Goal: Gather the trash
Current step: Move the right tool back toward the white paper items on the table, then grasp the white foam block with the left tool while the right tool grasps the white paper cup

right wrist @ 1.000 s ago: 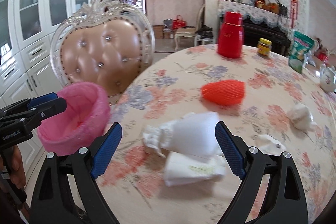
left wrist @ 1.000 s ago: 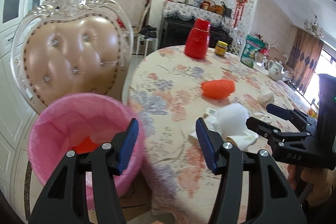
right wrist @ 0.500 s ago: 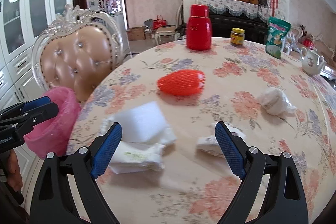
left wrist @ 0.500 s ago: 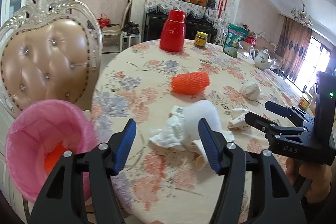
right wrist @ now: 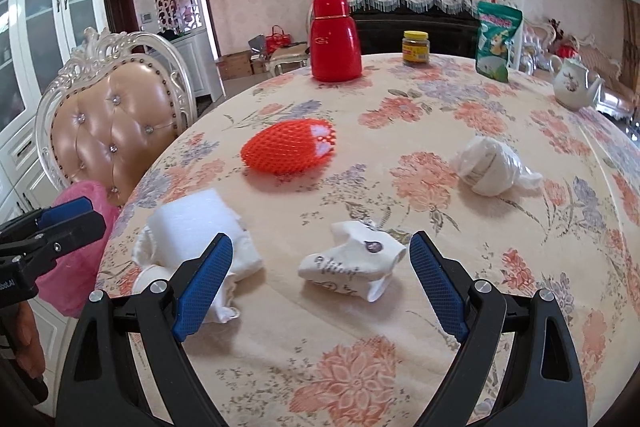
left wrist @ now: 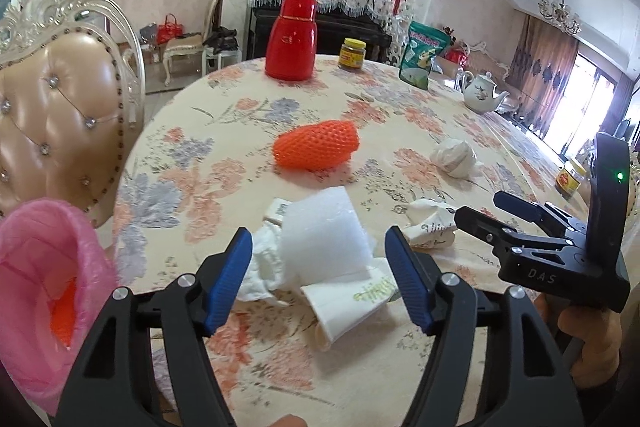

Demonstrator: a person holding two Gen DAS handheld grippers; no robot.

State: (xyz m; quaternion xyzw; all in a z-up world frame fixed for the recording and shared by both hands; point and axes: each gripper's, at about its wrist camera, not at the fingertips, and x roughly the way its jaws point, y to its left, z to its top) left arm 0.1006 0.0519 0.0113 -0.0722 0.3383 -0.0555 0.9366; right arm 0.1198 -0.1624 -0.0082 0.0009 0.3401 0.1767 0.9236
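Note:
Trash lies on the floral table point(left wrist: 240, 131). My left gripper point(left wrist: 320, 281) is open and empty, its jaws either side of a white foam sheet point(left wrist: 320, 239) lying over crumpled tissue and a flattened paper cup point(left wrist: 348, 303). My right gripper point(right wrist: 320, 279) is open and empty around a crumpled printed paper cup point(right wrist: 352, 267), which also shows in the left wrist view point(left wrist: 430, 227). An orange foam net point(right wrist: 288, 147) and a white plastic wad point(right wrist: 488, 167) lie farther back. The pink-lined trash bin point(left wrist: 44, 291) stands off the table's left edge, with something orange inside.
A tufted beige chair point(left wrist: 56, 119) stands behind the bin. A red thermos point(right wrist: 334, 39), a yellow-lidded jar point(right wrist: 416, 47), a green bag point(right wrist: 496, 39) and a white teapot point(right wrist: 576, 83) stand at the table's far side.
Both grippers have swung right, away from the bin. The left now frames the foam sheet; the right has left the foam pile and now frames the printed paper cup.

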